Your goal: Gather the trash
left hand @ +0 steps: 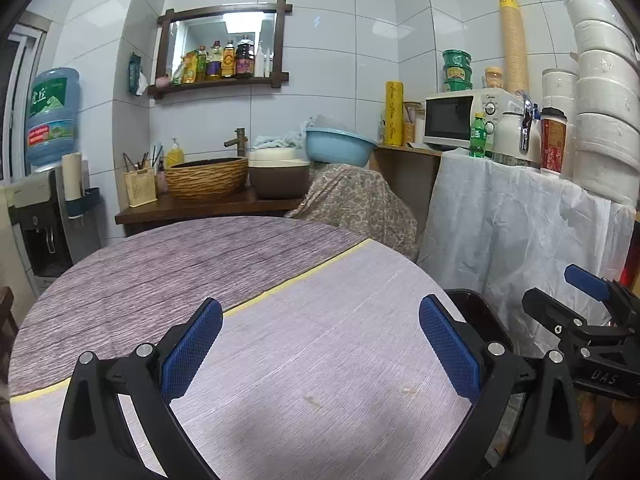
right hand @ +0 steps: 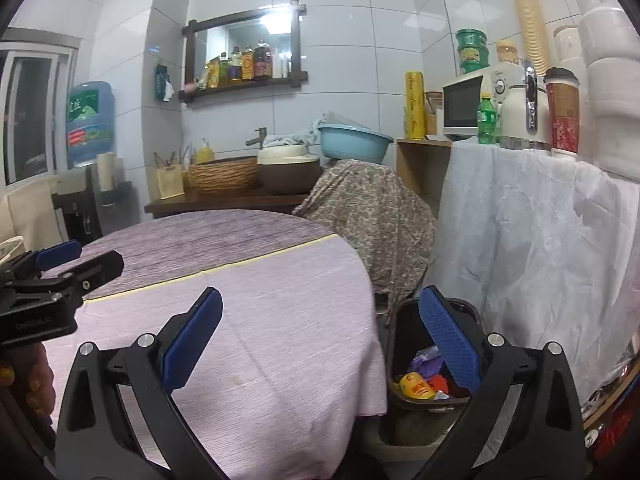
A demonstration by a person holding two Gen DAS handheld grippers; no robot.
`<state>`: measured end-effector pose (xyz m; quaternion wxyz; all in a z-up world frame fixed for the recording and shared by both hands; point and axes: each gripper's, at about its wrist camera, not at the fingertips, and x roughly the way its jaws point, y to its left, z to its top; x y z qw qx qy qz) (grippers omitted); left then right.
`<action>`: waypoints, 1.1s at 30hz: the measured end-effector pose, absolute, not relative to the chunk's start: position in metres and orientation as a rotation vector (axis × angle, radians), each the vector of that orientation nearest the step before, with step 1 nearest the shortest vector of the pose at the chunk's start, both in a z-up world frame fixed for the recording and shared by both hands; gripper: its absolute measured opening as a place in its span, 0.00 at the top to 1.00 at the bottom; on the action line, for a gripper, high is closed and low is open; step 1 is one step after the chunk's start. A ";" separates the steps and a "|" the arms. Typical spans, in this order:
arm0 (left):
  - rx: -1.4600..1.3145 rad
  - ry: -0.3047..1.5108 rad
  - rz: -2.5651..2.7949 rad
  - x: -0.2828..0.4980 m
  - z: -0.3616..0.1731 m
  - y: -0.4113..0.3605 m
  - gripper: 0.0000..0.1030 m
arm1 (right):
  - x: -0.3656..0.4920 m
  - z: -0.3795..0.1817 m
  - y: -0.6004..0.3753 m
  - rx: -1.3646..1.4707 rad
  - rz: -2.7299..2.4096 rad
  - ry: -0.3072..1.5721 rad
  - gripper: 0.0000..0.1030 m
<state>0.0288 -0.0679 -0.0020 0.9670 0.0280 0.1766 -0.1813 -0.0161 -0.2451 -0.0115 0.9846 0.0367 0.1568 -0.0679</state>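
Beside the table [right hand: 280, 320], both grippers (left gripper [left hand: 320, 350], right gripper [right hand: 320, 344]) gape over a trash bin [right hand: 404, 320]; labels unreadable.

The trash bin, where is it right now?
In the right wrist view the trash bin sits on the floor at lower right, beside the round table's edge and below the white-draped counter.

Both fisheye views look forward from just behind their own tool's blue-padded fingers, low over the round wood-grain covered table [left hand: 248, 280], facing the white tiled wall. The left wrist view sits above the tabletop, the other tool at its right edge. The right wrist view sits over the table's right rim, looking into the black trash bin [right hand: 404, 316]. Both share the wood-framed mirror shelf [left hand: 222, 46] and white microwave [right hand: 468, 104].
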 end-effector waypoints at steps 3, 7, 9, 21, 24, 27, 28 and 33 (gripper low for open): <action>0.043 0.337 -0.338 0.021 0.000 -0.058 0.05 | -0.024 -0.010 -0.238 0.069 -0.126 0.294 0.06; 0.017 0.333 -0.330 0.017 0.001 -0.052 0.05 | -0.030 -0.007 -0.227 0.043 -0.134 0.268 0.06; 0.016 0.332 -0.329 0.016 0.003 -0.053 0.05 | -0.031 -0.006 -0.225 0.038 -0.135 0.262 0.06; 0.015 0.328 -0.314 0.013 0.001 -0.053 0.05 | -0.034 -0.009 -0.231 0.052 -0.149 0.270 0.06; 0.006 0.330 -0.305 0.014 0.002 -0.050 0.05 | -0.035 -0.008 -0.231 0.051 -0.151 0.268 0.06; 0.003 0.330 -0.291 0.015 0.002 -0.046 0.05 | -0.035 -0.008 -0.231 0.050 -0.152 0.269 0.06; 0.000 0.330 -0.288 0.015 0.002 -0.046 0.05 | -0.035 -0.008 -0.231 0.050 -0.151 0.268 0.06; -0.004 0.326 -0.265 0.014 0.003 -0.042 0.05 | -0.035 -0.007 -0.231 0.048 -0.146 0.269 0.06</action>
